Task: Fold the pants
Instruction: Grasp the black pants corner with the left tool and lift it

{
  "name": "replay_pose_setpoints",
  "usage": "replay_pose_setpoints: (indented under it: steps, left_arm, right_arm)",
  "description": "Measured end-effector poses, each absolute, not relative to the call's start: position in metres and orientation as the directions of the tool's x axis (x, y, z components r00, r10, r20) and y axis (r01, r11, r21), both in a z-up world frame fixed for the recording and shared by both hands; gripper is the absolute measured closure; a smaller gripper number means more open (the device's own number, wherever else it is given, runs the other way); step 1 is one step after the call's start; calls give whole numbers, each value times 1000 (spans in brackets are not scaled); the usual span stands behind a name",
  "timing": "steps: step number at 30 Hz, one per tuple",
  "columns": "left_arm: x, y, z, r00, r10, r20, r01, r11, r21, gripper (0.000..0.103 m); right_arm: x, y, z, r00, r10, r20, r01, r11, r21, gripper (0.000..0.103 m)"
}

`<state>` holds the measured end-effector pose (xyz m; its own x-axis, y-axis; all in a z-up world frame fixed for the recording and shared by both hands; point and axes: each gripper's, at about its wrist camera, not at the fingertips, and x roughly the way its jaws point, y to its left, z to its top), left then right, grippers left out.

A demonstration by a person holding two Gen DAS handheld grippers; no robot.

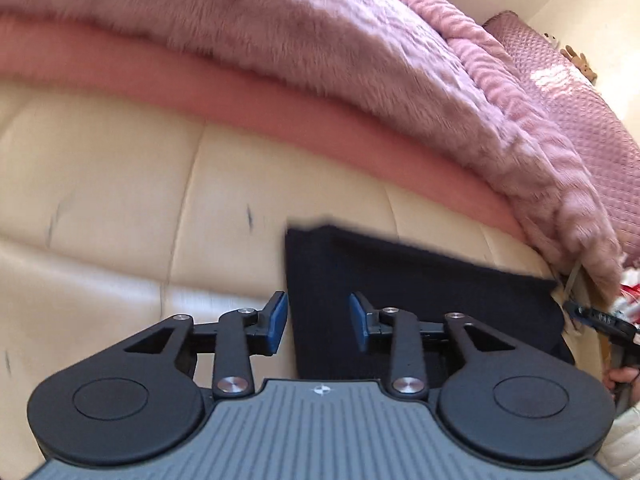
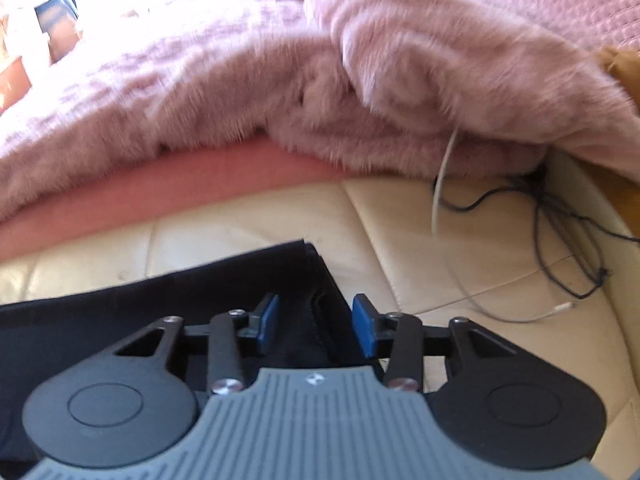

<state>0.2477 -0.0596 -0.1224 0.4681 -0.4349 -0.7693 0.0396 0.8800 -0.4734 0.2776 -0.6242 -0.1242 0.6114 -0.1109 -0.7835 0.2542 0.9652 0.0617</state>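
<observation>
The dark navy pants point(image 1: 420, 300) lie folded flat on a cream leather surface point(image 1: 120, 200). My left gripper point(image 1: 319, 322) is open over their left edge. One blue pad point(image 1: 278, 322) hangs just off the cloth and the other is above it, neither pressing. In the right wrist view the pants point(image 2: 160, 308) stretch away to the left. My right gripper point(image 2: 316, 322) is open over their right folded edge, which lies between the pads untouched. The right gripper point(image 1: 600, 318) also shows at the far right of the left wrist view.
A fluffy pink blanket point(image 1: 360, 60) and a pink sheet point(image 1: 280, 116) are heaped just behind the pants. A white cable point(image 2: 442, 176) and dark cords point(image 2: 568, 232) lie on the cream leather point(image 2: 400, 220) to the right. A hand point(image 1: 622, 376) and white sleeve point(image 1: 624, 440) are at the right edge.
</observation>
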Motion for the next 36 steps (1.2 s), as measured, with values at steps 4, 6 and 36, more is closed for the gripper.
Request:
replay_pose_setpoints:
  steps: [4,6,36]
  left_arm:
    - [211,-75,-126,460,-430,-777,136,899,-417,65]
    - [199,-85,-128,442,-408,-799,196,913,-359,65]
    - [233,-48,-168,397,-607,-688,-88,721,-687,55]
  right_arm:
    - [242,-598,-108,664,-46,-746,185,977,104,66]
    - [225,-576,-106,684,9,-730,147,978,150,66]
    - [161,-459,-164,674,80,-735,42,988,146,69]
